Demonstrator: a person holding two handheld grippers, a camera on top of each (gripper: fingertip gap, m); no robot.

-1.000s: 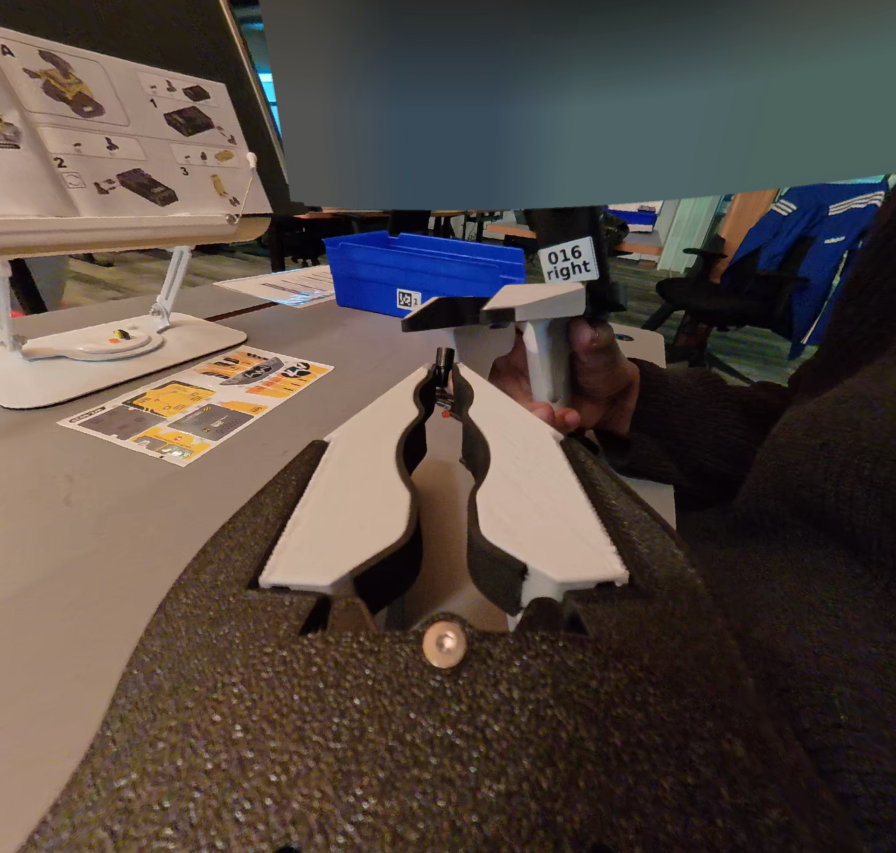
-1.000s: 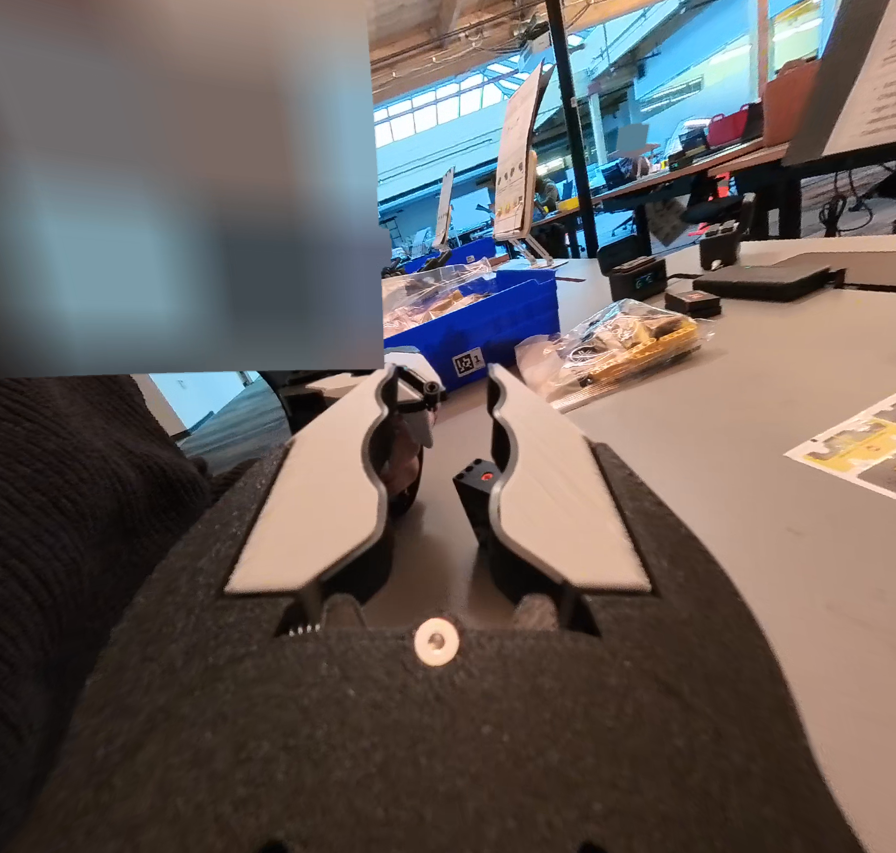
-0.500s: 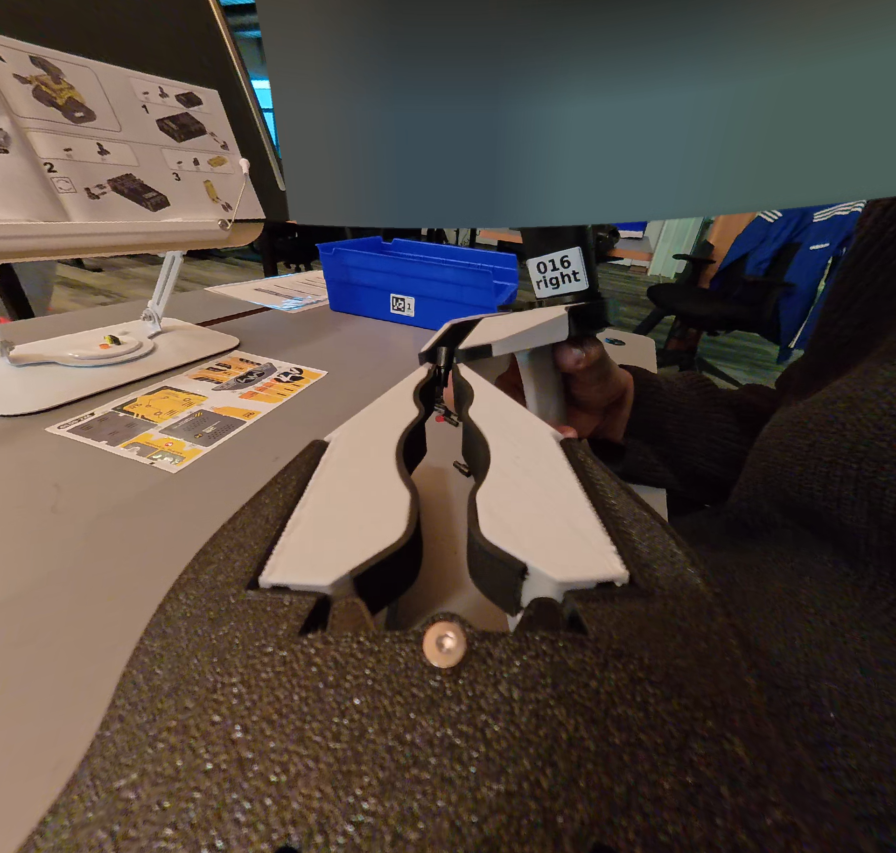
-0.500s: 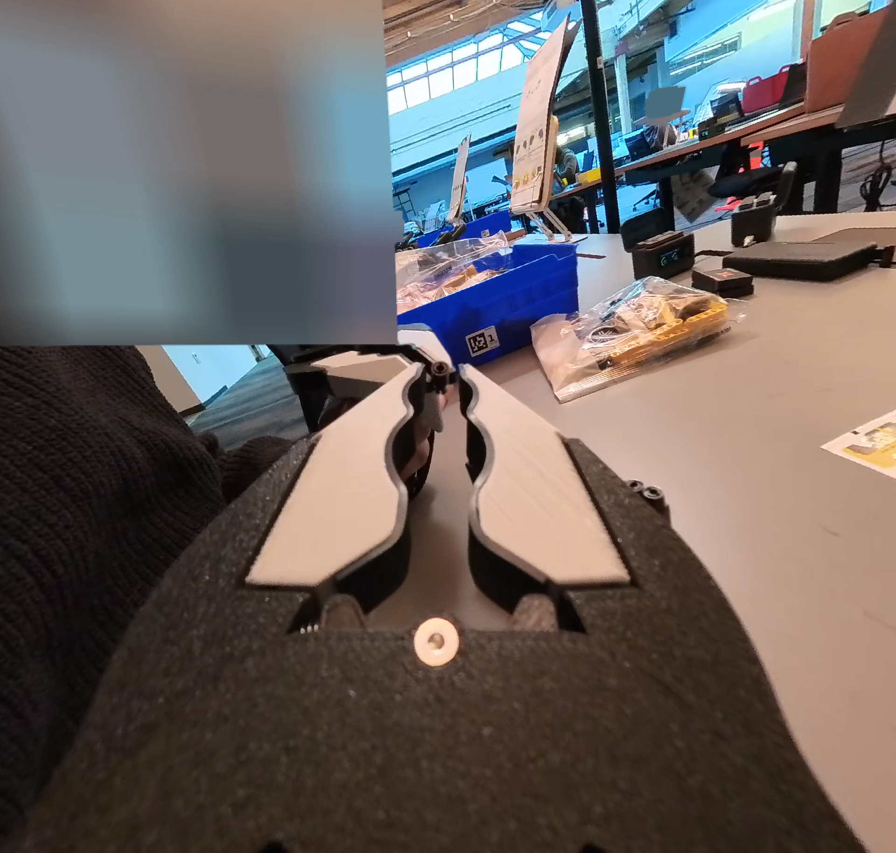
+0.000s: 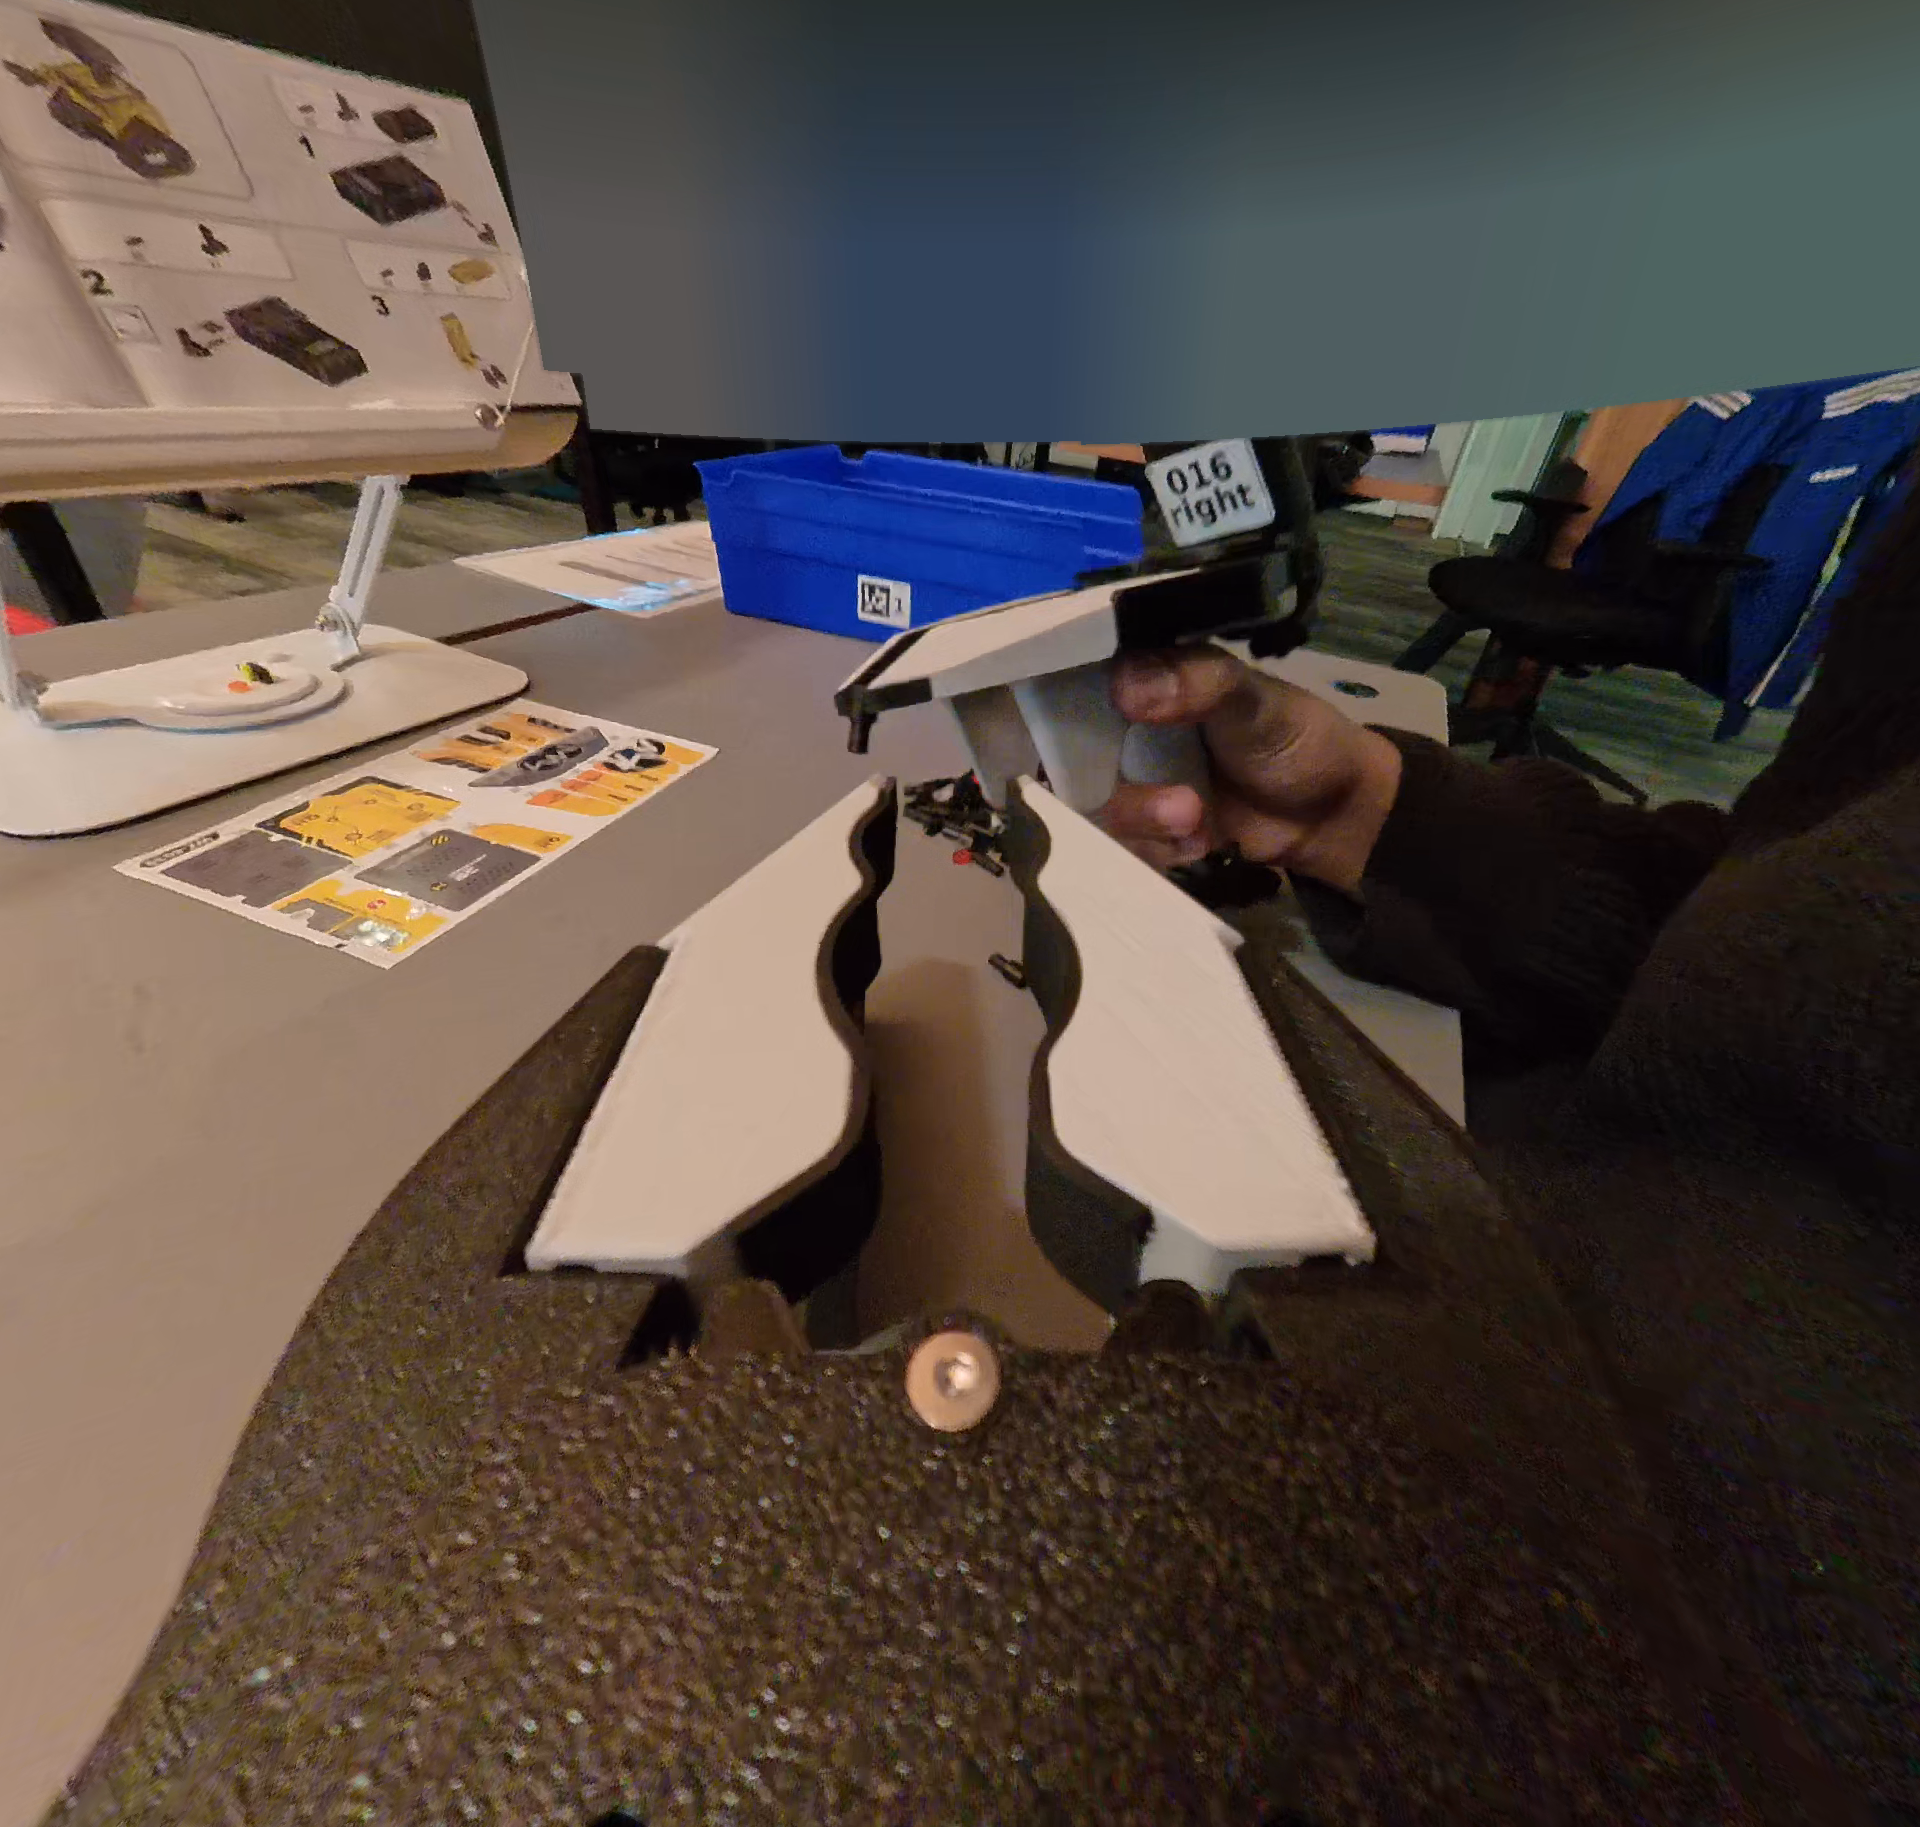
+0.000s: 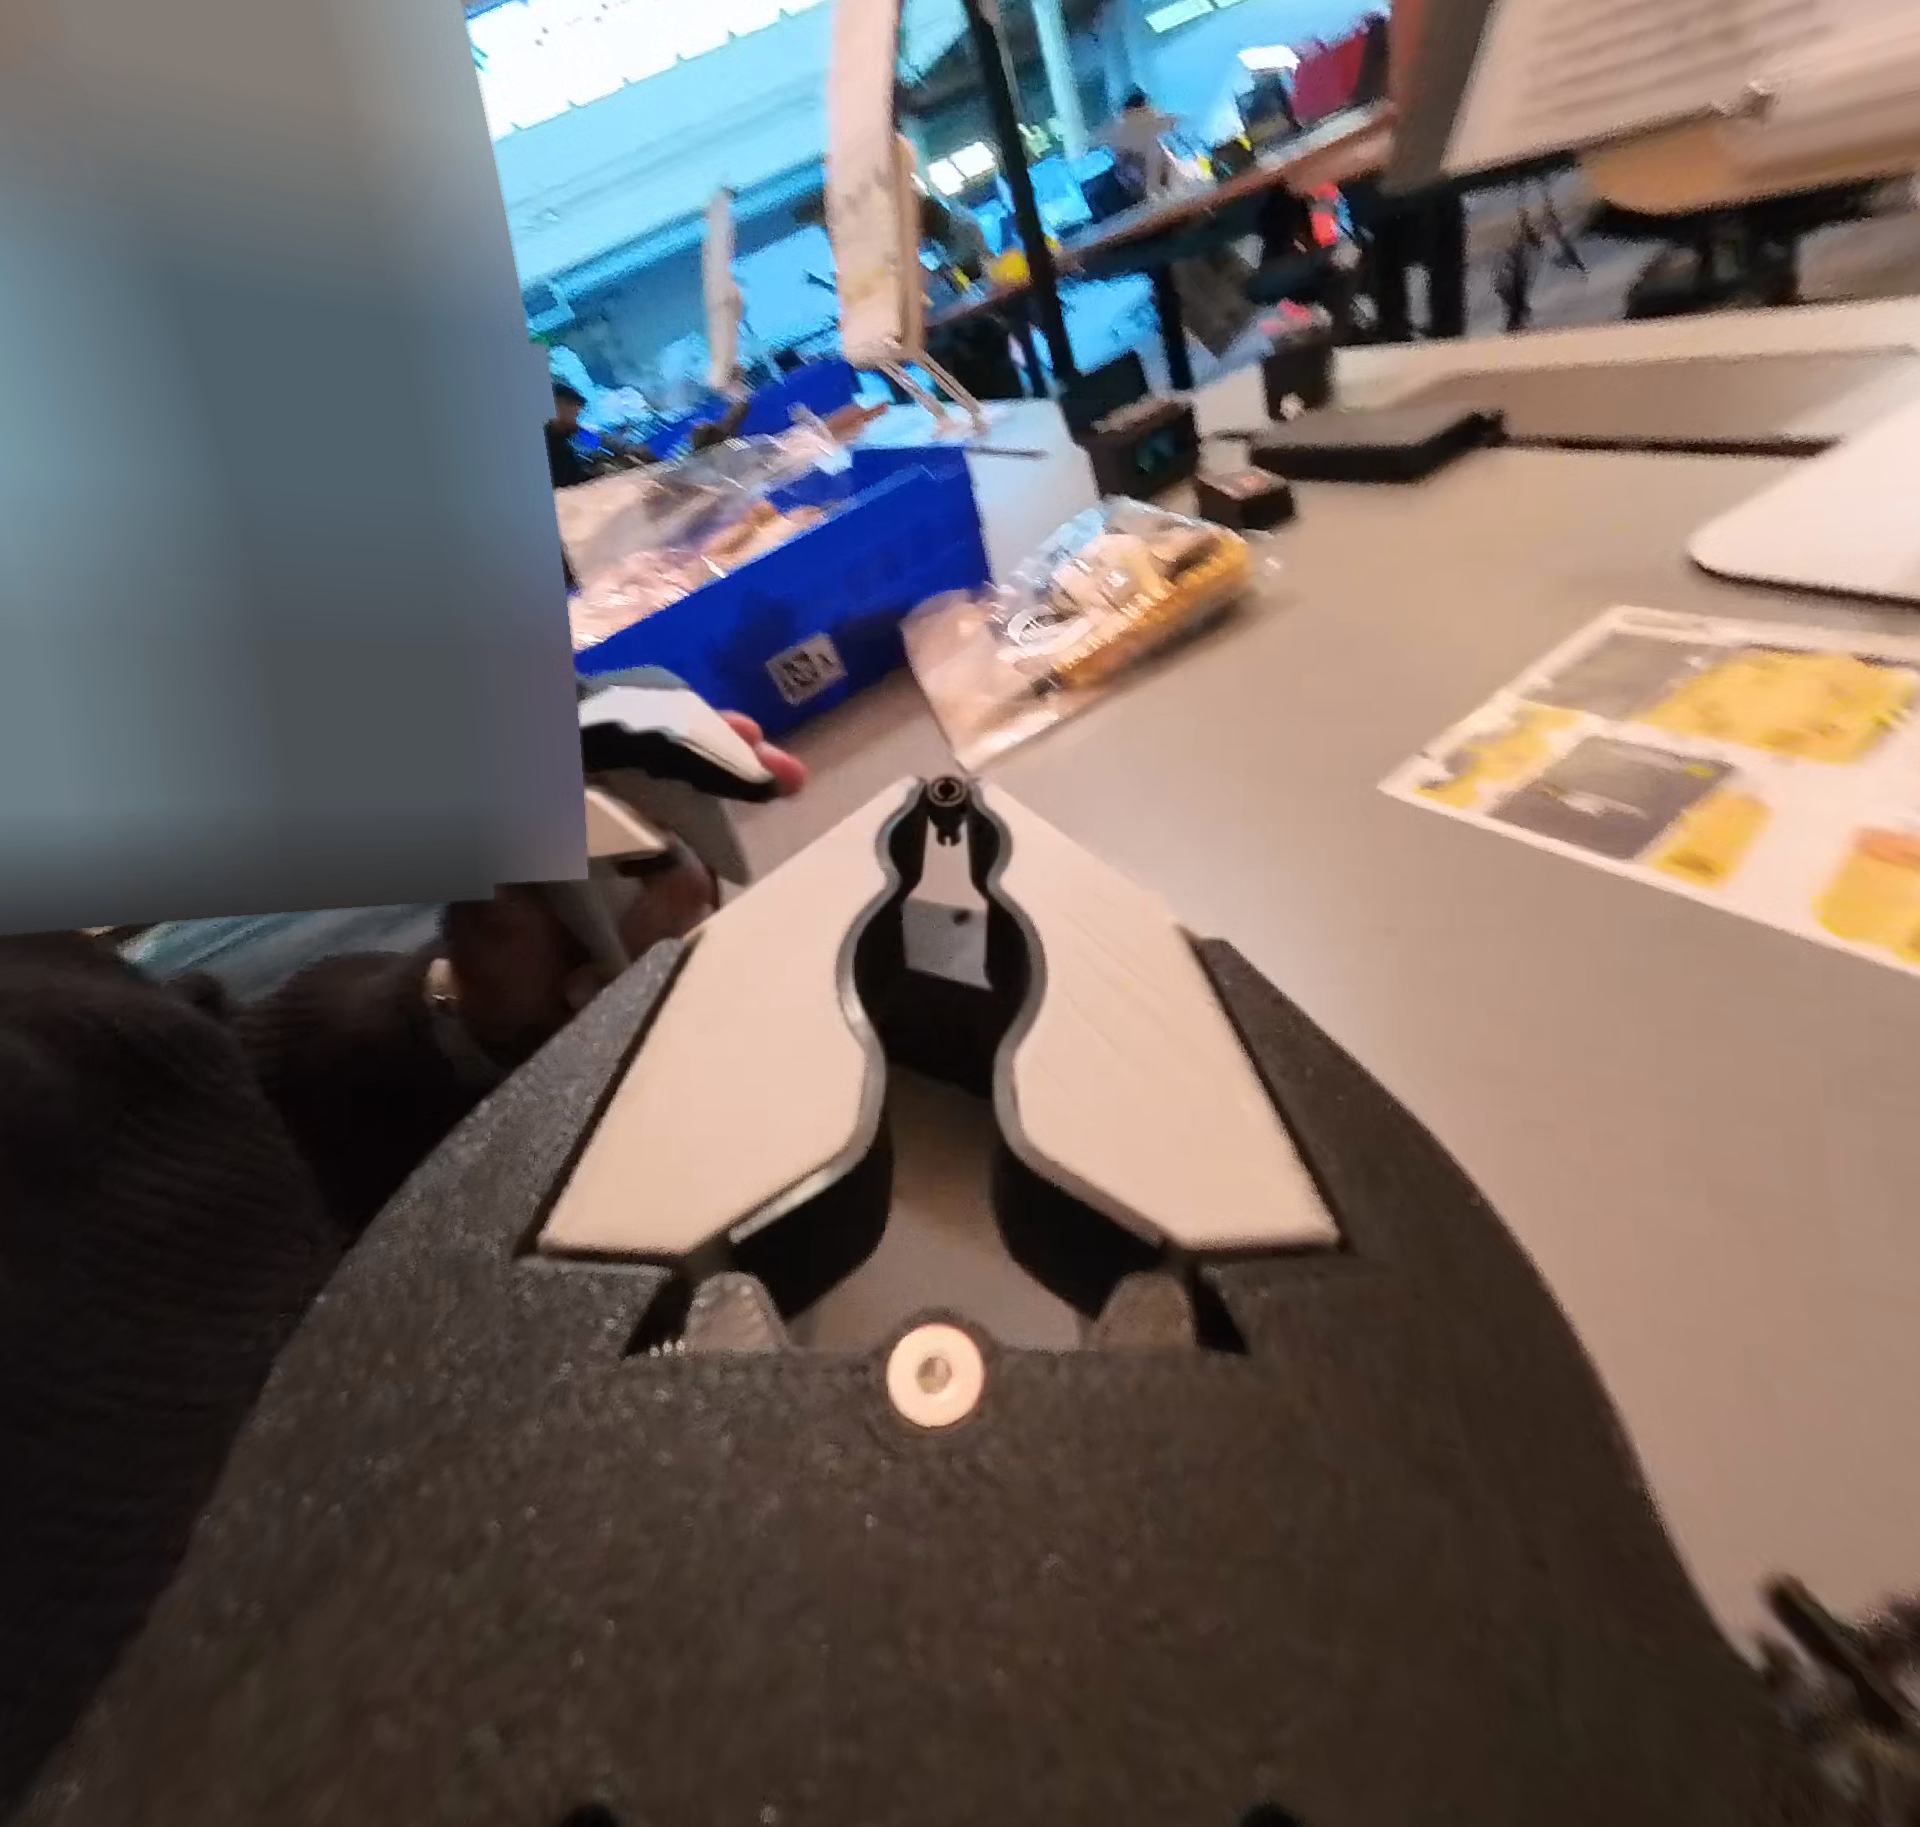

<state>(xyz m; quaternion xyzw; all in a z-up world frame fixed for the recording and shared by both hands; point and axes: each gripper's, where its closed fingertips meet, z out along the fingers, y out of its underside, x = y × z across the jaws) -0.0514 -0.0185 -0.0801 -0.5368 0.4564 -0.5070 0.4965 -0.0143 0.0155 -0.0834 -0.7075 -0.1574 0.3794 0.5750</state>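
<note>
Right gripper (image 6: 948, 803) now clenched on small black pin (image 6: 945, 809), lifted clear of left gripper (image 5: 948, 801), whose fingers have parted, empty. Loose black parts (image 5: 951, 809) beneath, near tabletop (image 5: 260, 1050) front edge; blue bin (image 5: 914, 541) behind.

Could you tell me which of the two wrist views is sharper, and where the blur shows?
Left wrist view: sharp, the sticker sheet and blue bin crisp, dim light. Right wrist view: motion-blurred, the bag of parts smeared, only the right gripper and its small black pin fairly clear.

Lettered white label (image 5: 1208, 497) on right tongs (image 5: 860, 715) — printed booklet (image 5: 260, 219).
</note>
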